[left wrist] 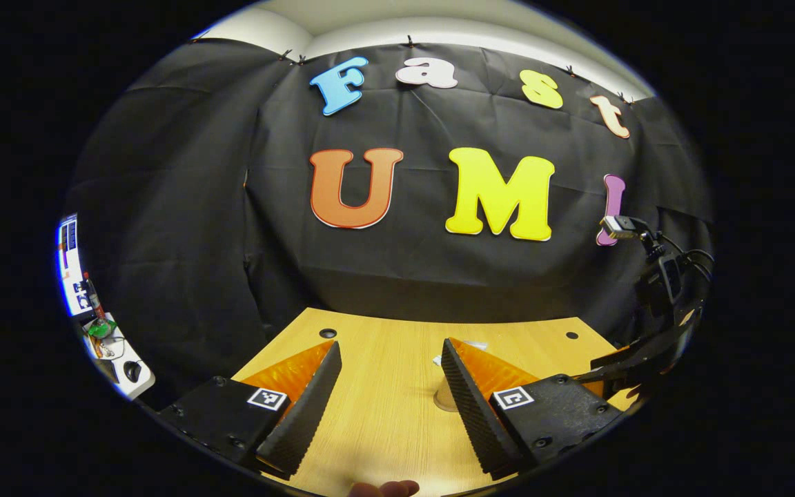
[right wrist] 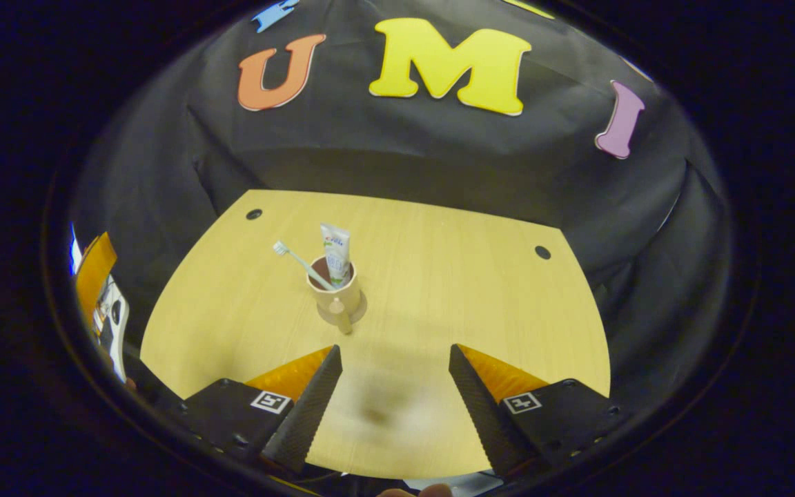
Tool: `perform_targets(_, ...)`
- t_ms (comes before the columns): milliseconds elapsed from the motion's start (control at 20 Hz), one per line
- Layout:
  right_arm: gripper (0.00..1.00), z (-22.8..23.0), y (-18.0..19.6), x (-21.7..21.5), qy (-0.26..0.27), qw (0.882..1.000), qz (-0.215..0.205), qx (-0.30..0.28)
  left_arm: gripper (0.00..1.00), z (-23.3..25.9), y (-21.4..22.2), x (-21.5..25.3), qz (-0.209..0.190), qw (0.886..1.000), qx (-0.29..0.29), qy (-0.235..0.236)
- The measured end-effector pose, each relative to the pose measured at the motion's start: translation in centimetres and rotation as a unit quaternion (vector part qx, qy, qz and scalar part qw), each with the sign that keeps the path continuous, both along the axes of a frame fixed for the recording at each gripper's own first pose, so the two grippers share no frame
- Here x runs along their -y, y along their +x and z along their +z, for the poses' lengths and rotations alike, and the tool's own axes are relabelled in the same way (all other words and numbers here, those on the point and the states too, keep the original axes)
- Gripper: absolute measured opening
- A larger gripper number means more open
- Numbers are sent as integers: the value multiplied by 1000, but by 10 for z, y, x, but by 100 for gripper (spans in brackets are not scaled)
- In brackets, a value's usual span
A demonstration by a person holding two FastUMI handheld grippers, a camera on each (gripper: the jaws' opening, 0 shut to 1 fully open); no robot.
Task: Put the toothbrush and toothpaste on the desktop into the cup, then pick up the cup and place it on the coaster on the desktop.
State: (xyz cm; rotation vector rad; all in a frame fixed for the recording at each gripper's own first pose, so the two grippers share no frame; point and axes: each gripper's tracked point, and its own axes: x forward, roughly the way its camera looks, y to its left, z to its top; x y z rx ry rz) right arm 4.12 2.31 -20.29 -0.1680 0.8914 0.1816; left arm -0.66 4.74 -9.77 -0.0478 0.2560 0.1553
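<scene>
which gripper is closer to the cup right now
Left. The cup sits just behind one finger of the left gripper, partly hidden by it. The right gripper is farther back, facing the cup across a gap.

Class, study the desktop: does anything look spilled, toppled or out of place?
Nothing stands out. The cup stands upright on the coaster, holding the toothbrush and toothpaste; nothing has spilled on the desktop.

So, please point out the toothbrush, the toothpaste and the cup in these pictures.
toothbrush (right wrist: pixel 299 260): right gripper view, on its handle above the cup's rim.
toothpaste (right wrist: pixel 336 250): right gripper view, on the middle of the tube.
cup (right wrist: pixel 347 298): right gripper view, on its outer wall.
</scene>
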Motion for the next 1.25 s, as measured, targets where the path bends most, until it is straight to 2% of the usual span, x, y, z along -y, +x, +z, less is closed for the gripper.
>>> perform_targets(250, 96, 41, 9, 15, 31, 996, -44, 77, 93, 11, 2, 3, -15, 1000, 12, 6)
perform_targets(400, 96, 62, 11, 18, 42, 991, -52, 119, 93, 18, 4, 4, -19, 1000, 16, 8)
perform_targets(750, 97, 109, 6, 19, 66, 972, -48, 222, 93, 36, 1, 10, -32, 999, 24, 10)
perform_targets(1250, 96, 138, 3, 9, 77, 955, -25, 284, 93, 45, -3, 15, -35, 999, 28, 12)
